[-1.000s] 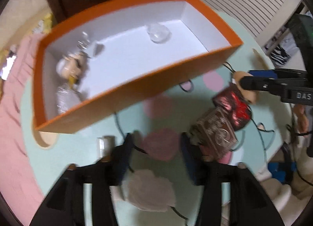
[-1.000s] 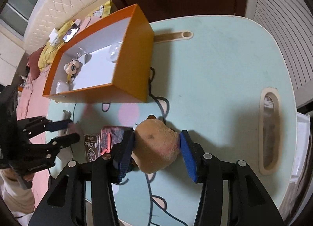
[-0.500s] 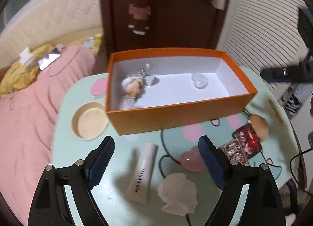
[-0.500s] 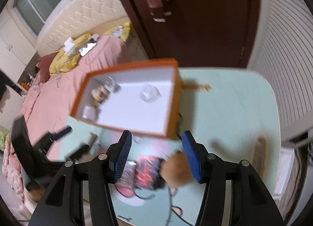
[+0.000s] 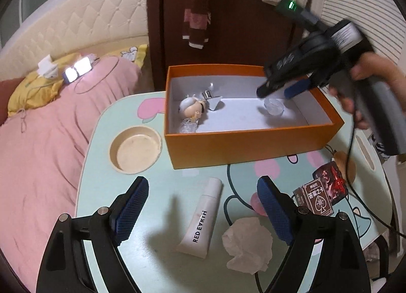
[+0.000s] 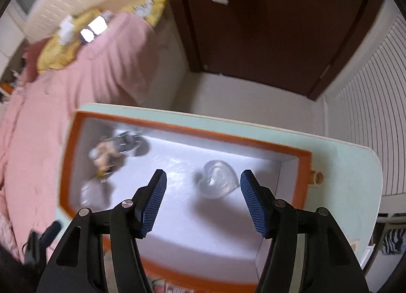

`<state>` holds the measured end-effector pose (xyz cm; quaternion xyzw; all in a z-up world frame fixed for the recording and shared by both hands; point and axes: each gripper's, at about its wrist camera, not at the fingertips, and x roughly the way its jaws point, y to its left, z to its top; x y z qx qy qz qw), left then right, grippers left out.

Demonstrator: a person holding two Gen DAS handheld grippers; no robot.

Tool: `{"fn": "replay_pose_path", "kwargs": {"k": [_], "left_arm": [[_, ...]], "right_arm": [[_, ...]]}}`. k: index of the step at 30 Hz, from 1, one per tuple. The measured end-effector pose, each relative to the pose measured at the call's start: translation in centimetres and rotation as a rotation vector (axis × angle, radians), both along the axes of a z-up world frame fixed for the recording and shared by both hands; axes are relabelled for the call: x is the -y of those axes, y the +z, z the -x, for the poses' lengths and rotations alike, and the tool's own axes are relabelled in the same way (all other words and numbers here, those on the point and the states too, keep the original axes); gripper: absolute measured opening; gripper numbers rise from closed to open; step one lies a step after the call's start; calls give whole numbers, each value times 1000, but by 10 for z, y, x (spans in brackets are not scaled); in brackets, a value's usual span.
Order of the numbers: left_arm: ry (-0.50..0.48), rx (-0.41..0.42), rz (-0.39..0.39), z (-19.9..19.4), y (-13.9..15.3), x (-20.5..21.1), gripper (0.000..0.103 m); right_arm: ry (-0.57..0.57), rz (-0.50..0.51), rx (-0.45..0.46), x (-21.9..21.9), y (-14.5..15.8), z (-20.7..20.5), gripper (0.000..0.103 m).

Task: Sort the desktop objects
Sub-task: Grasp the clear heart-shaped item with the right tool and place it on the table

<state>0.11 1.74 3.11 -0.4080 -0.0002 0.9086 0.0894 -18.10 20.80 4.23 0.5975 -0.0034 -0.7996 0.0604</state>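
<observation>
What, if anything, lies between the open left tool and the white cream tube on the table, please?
Nothing visible does. The left tool is open above the mint-green table, and the white cream tube lies uncovered between its fingers; the crumpled white tissue sits beside it.

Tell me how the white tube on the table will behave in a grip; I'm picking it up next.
The white tube lies flat, so it probably won't roll. It looks like soft plastic, likely to dent under the pads rather than stay stiff. Its smooth skin may slip, so gripping across the middle seems safest.
</observation>
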Motion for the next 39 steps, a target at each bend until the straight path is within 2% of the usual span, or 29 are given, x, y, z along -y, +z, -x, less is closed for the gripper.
{"fn": "replay_pose_path", "kwargs": {"k": [9,11,13,20,24,28,31,34,39], "left_arm": [[-1,4,-20,0,1,2,87],[-2,6,-22,0,1,2,87],[0,8,-29,0,1,3,87],[12,14,-53,0,3,8,87],[20,14,-59,0,4,11,87],[23,19,-74,1,6,15,87],[22,25,-90,3,7,17,87],[20,26,-87,6,9,16,87],[16,35,-82,10,12,11,87]], "right_arm": [[87,-302,-2,29,-25,-4,61],[115,-303,-2,32,-26,-7,43],[143,-304,11,35,-26,-9,41],[130,-209,7,22,-26,-14,40],[92,-48,18,12,-21,-13,40],[63,95,-44,-7,8,-26,40],[77,198,-95,-19,36,-57,40],[120,243,-114,-24,48,-90,40],[183,292,-67,-24,33,-142,40]]}}
